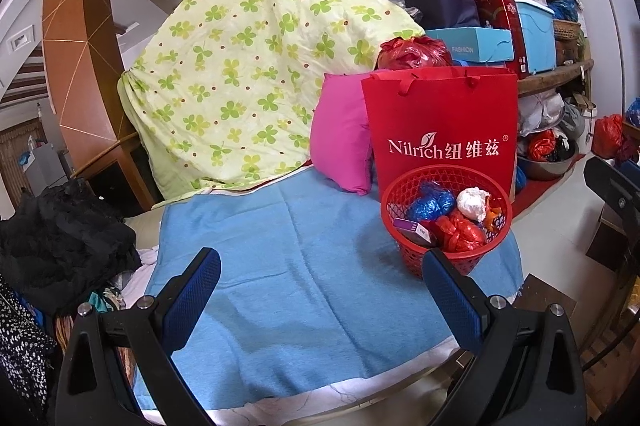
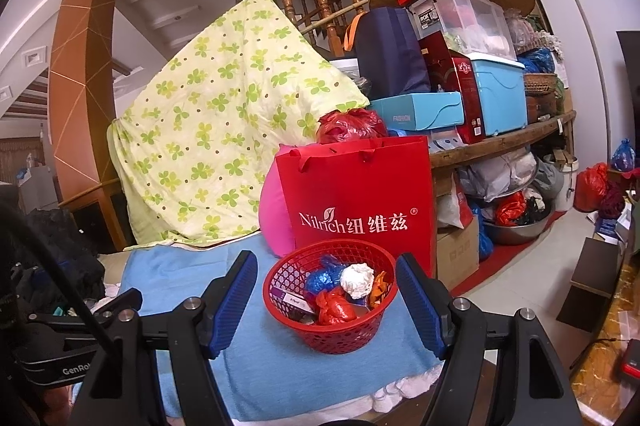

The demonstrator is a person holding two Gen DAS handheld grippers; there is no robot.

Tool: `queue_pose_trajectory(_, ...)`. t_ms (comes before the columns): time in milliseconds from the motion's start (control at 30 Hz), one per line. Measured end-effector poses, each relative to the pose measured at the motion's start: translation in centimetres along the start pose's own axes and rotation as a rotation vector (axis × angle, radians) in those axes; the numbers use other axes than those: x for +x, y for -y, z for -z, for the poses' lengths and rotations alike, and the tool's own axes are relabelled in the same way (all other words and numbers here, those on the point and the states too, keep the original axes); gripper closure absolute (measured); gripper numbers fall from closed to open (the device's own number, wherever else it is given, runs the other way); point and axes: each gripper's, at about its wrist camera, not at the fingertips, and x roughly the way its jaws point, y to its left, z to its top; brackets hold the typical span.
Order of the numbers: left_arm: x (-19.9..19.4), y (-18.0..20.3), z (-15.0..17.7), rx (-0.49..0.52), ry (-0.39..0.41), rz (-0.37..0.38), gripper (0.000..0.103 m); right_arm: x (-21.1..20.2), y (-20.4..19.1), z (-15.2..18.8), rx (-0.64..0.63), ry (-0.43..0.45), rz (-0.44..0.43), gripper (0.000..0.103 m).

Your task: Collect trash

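A red mesh basket (image 1: 446,226) stands on a blue towel (image 1: 280,266) at its right end. It holds crumpled trash: a blue bag (image 1: 432,203), a white paper ball (image 1: 472,203), a red bag (image 1: 460,234) and a small purple box (image 1: 412,228). My left gripper (image 1: 320,270) is open over the bare towel, left of the basket, with nothing between its fingers. In the right wrist view the basket (image 2: 332,310) sits just ahead of my right gripper (image 2: 326,278), framed by its open fingers. The pads do not press on the basket.
A red paper bag (image 2: 356,201) and a pink cushion (image 2: 272,214) stand right behind the basket. A clover-print quilt (image 1: 240,65) rises at the back left. Boxes and tubs fill a shelf (image 2: 500,141) at right. Dark clothes (image 1: 60,238) lie left of the towel.
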Motion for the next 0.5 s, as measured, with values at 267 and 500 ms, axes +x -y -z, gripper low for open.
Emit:
queue_pose_trajectory(267,2.2,0.9,-1.4,0.013,-0.006,0.02,0.003,2.4,0.7,-0.8,-0.007,-0.017,0.032,0.028)
queue_pose_trajectory(500,4.8,1.4,-2.5,0.024,-0.02,0.044,0.003,5.6,0.6,-1.3,-0.018,-0.041,0.056,0.028)
